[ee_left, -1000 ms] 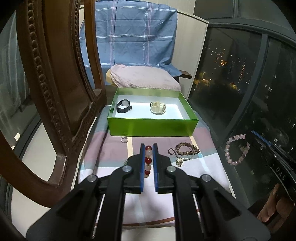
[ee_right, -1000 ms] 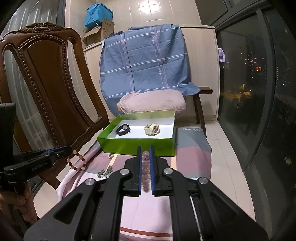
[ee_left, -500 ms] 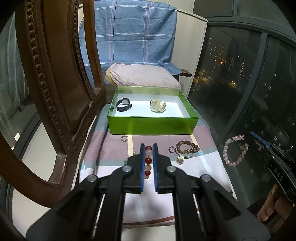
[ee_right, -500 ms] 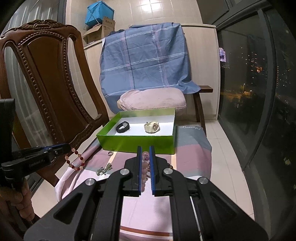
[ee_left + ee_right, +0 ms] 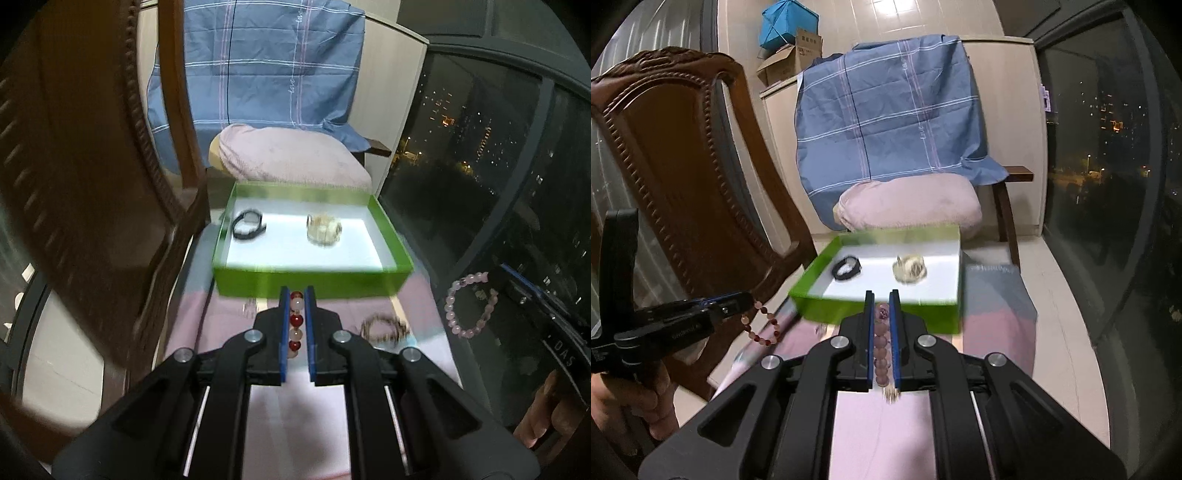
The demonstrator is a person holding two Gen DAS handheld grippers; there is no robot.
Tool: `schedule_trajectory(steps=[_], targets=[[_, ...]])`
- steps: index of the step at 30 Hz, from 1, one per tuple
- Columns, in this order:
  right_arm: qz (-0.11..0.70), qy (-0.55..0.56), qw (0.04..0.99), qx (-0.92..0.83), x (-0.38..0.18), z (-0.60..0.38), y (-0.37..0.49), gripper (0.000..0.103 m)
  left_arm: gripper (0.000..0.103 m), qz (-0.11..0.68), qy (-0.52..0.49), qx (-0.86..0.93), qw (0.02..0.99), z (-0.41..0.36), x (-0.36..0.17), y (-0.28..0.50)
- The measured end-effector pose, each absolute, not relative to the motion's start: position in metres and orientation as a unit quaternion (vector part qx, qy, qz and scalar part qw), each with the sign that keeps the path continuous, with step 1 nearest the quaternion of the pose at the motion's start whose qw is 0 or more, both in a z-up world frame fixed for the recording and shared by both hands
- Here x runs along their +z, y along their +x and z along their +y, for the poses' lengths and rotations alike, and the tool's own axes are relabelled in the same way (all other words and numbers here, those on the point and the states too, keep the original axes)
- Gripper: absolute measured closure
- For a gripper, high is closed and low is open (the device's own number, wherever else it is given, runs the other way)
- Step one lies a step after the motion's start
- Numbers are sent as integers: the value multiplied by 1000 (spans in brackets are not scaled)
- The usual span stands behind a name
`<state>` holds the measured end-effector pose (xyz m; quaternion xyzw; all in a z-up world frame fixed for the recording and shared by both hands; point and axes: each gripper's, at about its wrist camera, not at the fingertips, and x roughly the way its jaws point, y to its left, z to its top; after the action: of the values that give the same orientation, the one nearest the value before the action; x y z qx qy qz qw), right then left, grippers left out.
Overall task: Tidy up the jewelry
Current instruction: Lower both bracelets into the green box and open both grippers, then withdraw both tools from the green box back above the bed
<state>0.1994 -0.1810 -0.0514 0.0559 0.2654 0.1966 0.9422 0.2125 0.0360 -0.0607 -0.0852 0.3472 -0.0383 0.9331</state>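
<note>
The left hand-held gripper [image 5: 296, 299] is clenched on a bracelet of alternating red and pale round beads [image 5: 295, 325], which runs in a line between its blue-edged fingers; in the right wrist view the same bracelet hangs as a loop from that gripper's tip, beside the carved dark wooden chair back [image 5: 679, 177]. The right hand-held gripper [image 5: 881, 295] is clamped on a bracelet of pale pink round beads [image 5: 881, 354], strung along the gap between its fingers; in the left wrist view this pink loop dangles at the right, in front of the dark window glass [image 5: 480, 155].

Ahead of both grippers sits an open green rectangular cardboard box with a white floor [image 5: 391, 236]; inside it lie a black wristwatch [image 5: 248, 222] toward the left and a cream-coloured wristwatch [image 5: 324, 229] toward the middle, well apart from each other. The box rests on a pink and grey striped cloth [image 5: 413, 306] spread over the tabletop; on the cloth, just right of the left gripper, lies a blurred brown beaded bracelet [image 5: 384, 326], and a small ring-like piece [image 5: 250, 307], too blurred to identify, lies near the box's front wall.

Behind the box are a pink cushion [image 5: 908, 203] and a blue plaid sheet [image 5: 890, 110] draped over furniture.
</note>
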Motion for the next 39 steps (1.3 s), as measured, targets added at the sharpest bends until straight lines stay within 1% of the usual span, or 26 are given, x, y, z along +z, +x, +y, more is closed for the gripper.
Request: schedule_trajectory(steps=[6,11,19,20,21,22,23,24,25,26,28,30,33,36,39], targets=[[266,49,946,178,-47,-174,288,95,95,365,-92,-55,925,35,-59,297],[306,69,934,169,-76,-176,361,95,95,389,-86,-61,915,22,-71,363],[335,86,927,147,-109,-177,418,95,95,414,-80,-55,905,10,-111,425],[334,86,928,143,-111,-177,421,89,91,414,-78,-52,905,10,-115,429],[332,88,928,143,-112,-177,424,79,71,414,-76,-48,906,11,-120,432],[331,89,928,143,-111,-179,425,51,52,414,-76,-43,906,14,-121,432],[325,92,931,141,-108,-180,422,33,24,411,-74,-35,908,17,-121,431],[306,98,938,135,-102,-185,415,30,20,405,-70,-26,911,19,-118,431],[273,107,948,125,-91,-192,403,23,20,392,-65,-18,917,23,-108,425],[255,114,952,121,-81,-197,394,20,19,386,-63,-20,920,27,-97,419],[231,136,955,125,-60,-209,375,18,18,366,-65,-20,928,37,-74,405],[214,152,955,135,-45,-218,356,16,12,339,-72,-13,938,47,-46,380],[174,142,965,135,-22,-227,312,12,6,295,-86,-16,952,59,-6,323],[142,110,976,125,-11,-228,264,11,5,272,-73,-24,959,56,8,268],[135,89,978,130,-14,-229,215,11,4,264,-50,-24,963,50,-1,222]])
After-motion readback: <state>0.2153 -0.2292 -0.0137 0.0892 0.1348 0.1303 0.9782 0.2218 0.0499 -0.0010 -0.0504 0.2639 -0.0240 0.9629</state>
